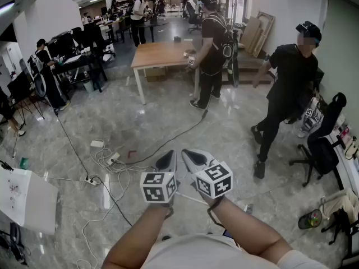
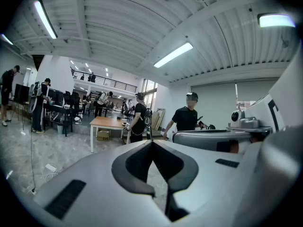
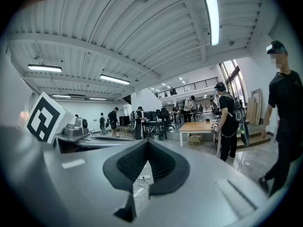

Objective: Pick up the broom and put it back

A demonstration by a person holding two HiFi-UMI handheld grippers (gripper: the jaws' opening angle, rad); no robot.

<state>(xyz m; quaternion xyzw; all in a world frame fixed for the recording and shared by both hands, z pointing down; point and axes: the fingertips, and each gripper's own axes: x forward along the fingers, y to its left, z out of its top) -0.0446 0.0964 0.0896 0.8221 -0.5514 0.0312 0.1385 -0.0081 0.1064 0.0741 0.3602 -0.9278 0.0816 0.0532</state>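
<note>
My left gripper (image 1: 167, 158) and right gripper (image 1: 192, 156) are held side by side in front of me, nearly level, above the grey floor. In the left gripper view the left gripper's (image 2: 151, 143) tips meet with nothing between them. The right gripper's (image 3: 147, 143) tips also meet on nothing. Below the grippers a thin pale rod (image 1: 190, 198) lies on the floor and runs right to a small striped head (image 1: 247, 208). It may be the broom, but it is too small to tell. Neither gripper touches it.
Cables and power strips (image 1: 104, 161) sprawl on the floor to the left. A person in black (image 1: 286, 88) stands at the right, near an office chair (image 1: 322, 147). Another person (image 1: 212, 49) stands by a wooden table (image 1: 162, 54) ahead. A white board (image 1: 25, 198) lies at my near left.
</note>
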